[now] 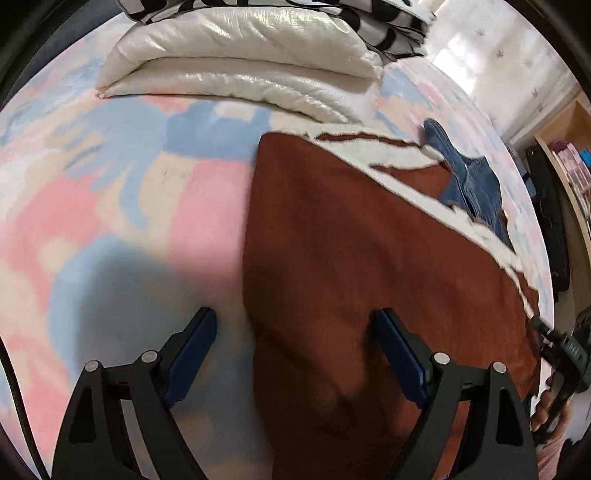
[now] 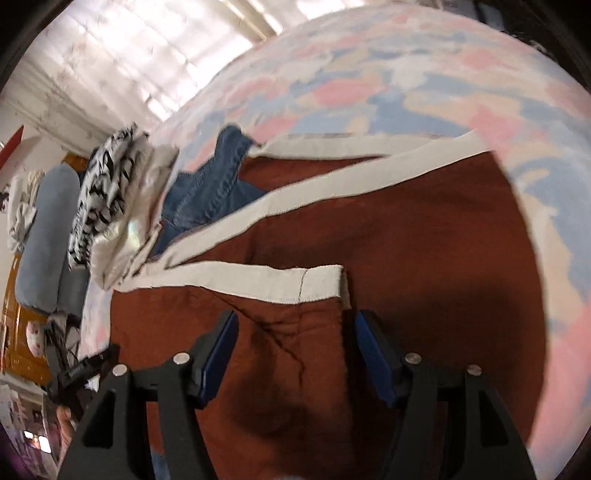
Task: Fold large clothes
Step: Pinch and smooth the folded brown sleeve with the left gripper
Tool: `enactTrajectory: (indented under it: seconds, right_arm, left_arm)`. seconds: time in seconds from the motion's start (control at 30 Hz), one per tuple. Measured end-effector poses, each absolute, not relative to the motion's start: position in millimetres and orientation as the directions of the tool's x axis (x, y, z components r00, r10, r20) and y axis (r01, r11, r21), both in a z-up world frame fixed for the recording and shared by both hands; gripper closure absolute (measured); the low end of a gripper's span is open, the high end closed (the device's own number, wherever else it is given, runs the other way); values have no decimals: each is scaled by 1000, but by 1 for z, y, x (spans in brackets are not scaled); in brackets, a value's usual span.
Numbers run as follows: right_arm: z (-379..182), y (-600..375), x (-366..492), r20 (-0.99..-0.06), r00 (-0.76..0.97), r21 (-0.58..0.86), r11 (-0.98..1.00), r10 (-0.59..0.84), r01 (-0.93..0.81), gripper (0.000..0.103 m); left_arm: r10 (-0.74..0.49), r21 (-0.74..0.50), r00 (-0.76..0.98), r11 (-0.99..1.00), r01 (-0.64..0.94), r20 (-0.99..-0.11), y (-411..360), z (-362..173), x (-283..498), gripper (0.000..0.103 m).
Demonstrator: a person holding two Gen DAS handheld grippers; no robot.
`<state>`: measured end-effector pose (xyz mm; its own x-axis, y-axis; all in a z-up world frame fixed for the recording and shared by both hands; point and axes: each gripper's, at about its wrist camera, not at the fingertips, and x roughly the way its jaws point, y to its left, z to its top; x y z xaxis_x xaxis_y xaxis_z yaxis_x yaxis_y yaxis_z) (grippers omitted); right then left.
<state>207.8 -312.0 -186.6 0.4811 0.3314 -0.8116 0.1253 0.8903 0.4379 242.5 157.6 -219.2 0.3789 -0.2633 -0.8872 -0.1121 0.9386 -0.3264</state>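
Both grippers angled steeply down over the bed. Bed cover [image 1: 122, 206]: pastel patchwork of pink, pale blue and cream.

Rust-brown garment with cream ribbed trim [image 1: 354, 258] lies spread flat on the cover. Right wrist view: cream bands run across the garment in long strips; one band end lies just ahead of the gripper tips. A blue denim garment [image 2: 207, 188] lies partly under the brown one's far edge, in contact with it.

Left gripper [image 1: 295, 325]: jaws spread wide, nothing between the pads. It straddles the brown garment's left edge: one blue-padded finger [image 1: 195, 354] over bare cover, the other over brown cloth. Contact with the cloth cannot be told.

Right gripper [image 2: 293, 326]: jaws well apart, holding nothing; brown cloth with creases shows in the gap. Blue pads [image 2: 218, 358] clear of the fabric as far as visible.

Far end of bed: folded cream glossy quilt [image 1: 240, 74], black-and-white patterned fabric [image 1: 388, 26] stacked on it. Motion blur in both views.
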Motion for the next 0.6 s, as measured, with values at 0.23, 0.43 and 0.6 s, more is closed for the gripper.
enactTrajectory:
  seconds: [0.23, 0.43, 0.6]
  right_arm:
    - [-157, -278, 202, -782, 590, 232, 972, 200, -22, 69]
    - [-116, -273, 209, -627, 768, 179, 984, 128, -18, 69]
    - [-168, -275, 251, -787, 613, 155, 985, 76, 76, 61]
  left_arm:
    - [-185, -277, 460, 950, -142, -869, 158, -201, 254, 99]
    - [-67, -208, 645, 967, -146, -762, 151, -174, 242, 101]
    - [13, -120, 617, 978, -173, -787, 146, -192, 251, 100]
